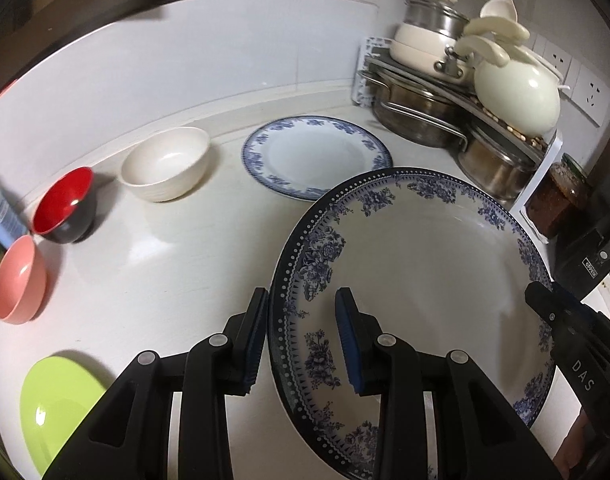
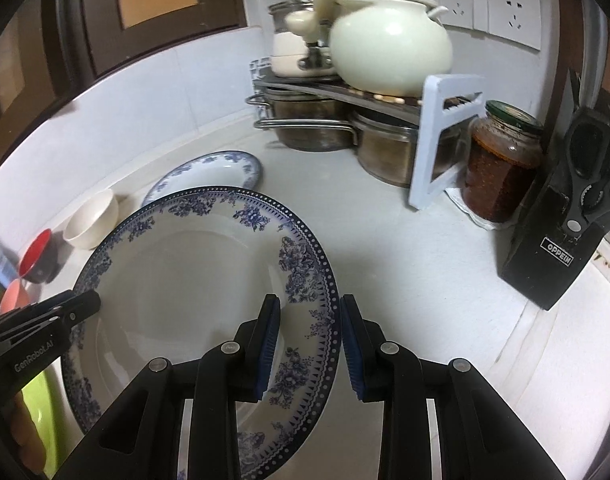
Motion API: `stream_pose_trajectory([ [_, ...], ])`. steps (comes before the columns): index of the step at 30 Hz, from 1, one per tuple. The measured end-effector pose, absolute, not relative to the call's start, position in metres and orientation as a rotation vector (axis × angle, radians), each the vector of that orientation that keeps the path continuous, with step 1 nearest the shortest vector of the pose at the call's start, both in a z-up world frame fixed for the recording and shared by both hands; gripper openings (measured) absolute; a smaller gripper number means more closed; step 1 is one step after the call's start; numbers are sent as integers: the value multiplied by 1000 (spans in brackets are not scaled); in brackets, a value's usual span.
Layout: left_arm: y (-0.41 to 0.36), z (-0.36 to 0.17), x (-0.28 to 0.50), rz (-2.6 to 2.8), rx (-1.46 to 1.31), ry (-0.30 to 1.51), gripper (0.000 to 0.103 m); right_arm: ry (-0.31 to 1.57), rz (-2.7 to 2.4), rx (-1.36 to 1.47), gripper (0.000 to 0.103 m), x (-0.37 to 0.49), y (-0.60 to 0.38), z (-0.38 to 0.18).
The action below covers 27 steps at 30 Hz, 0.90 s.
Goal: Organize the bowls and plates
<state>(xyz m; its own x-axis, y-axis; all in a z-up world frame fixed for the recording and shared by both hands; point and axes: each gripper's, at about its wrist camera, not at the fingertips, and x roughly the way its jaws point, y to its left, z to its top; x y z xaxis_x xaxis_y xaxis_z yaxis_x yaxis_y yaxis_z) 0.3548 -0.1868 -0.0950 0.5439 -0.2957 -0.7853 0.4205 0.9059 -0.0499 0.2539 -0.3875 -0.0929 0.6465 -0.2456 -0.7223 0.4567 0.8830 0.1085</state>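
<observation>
Beyond your white large plate (image 1: 421,280), bordered in dark blue dots and flowers, sit a blue-flowered smaller plate (image 1: 317,156), cream bowl (image 1: 165,164), red-and-black bowl (image 1: 65,204), pink bowl (image 1: 21,280) and lime-green dish (image 1: 53,404).

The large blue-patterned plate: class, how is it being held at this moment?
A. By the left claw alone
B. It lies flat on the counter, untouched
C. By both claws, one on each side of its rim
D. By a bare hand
C: the left claw and the right claw each pinch opposite rims of the large plate.
</observation>
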Motion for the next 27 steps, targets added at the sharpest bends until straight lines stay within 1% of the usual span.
stream_pose_trajectory([
  [27, -26, -62, 332, -290, 51, 823, 34, 725, -263, 213, 32, 264, -249, -55],
])
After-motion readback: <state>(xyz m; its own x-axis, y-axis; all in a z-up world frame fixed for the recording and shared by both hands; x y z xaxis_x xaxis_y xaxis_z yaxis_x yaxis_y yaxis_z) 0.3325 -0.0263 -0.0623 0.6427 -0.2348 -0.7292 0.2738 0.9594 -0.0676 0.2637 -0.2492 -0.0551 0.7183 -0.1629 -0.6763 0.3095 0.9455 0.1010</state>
